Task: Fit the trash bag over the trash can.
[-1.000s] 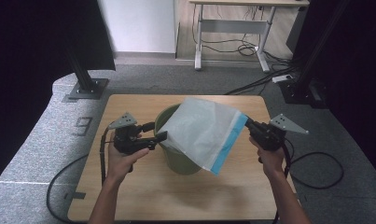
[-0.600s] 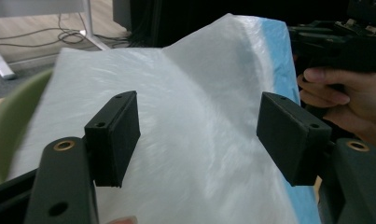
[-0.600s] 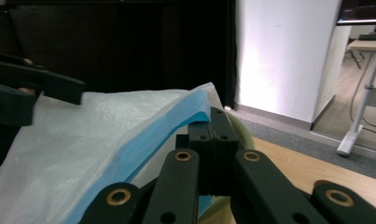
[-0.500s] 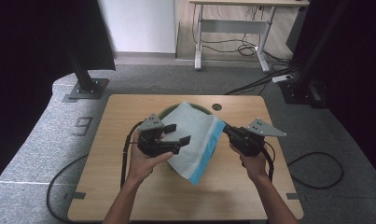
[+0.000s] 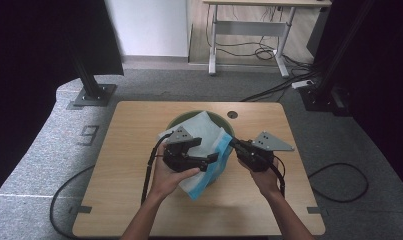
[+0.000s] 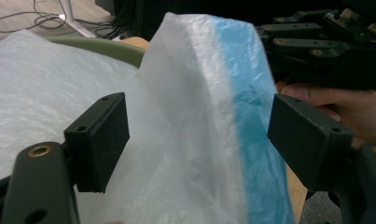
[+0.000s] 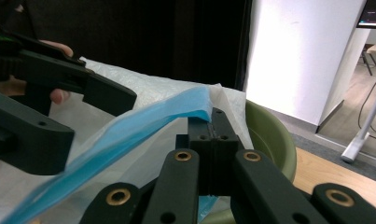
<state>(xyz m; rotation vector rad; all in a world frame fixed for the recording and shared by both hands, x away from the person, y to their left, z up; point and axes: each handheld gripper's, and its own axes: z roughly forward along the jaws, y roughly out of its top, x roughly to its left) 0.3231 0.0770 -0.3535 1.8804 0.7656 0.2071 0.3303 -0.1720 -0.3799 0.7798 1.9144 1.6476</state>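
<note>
Over the middle of the table I see the white plastic bag with a blue band (image 5: 205, 145) draped across the green bin (image 5: 175, 123), whose rim peeks out at about eleven o'clock and one o'clock of the bag; the blue edge runs down the bag's side from three toward six o'clock. At three o'clock of the bag my right gripper (image 5: 235, 145) has its jaws pressed together on the blue band, and in the right gripper view the band (image 7: 143, 126) rises out of the pinched pads and trails away toward nine o'clock. At nine o'clock of that grip sits my left gripper (image 5: 215, 159), lying across the front of the bag with its jaws pointing toward three o'clock. Its jaws have just been opening, and in the left gripper view they stand well apart with a raised fold of the bag (image 6: 199, 116) between them, neither pad pressing on the plastic. Both of my hands come in from six o'clock, the left hand (image 5: 171, 175) under its gripper and the right hand (image 5: 264, 175) behind its own. Beneath it all is the wooden table (image 5: 129, 150), with a small round hole (image 5: 232, 115) at one o'clock of the bin, and grey carpet (image 5: 49, 150) beyond the table at nine o'clock.
</note>
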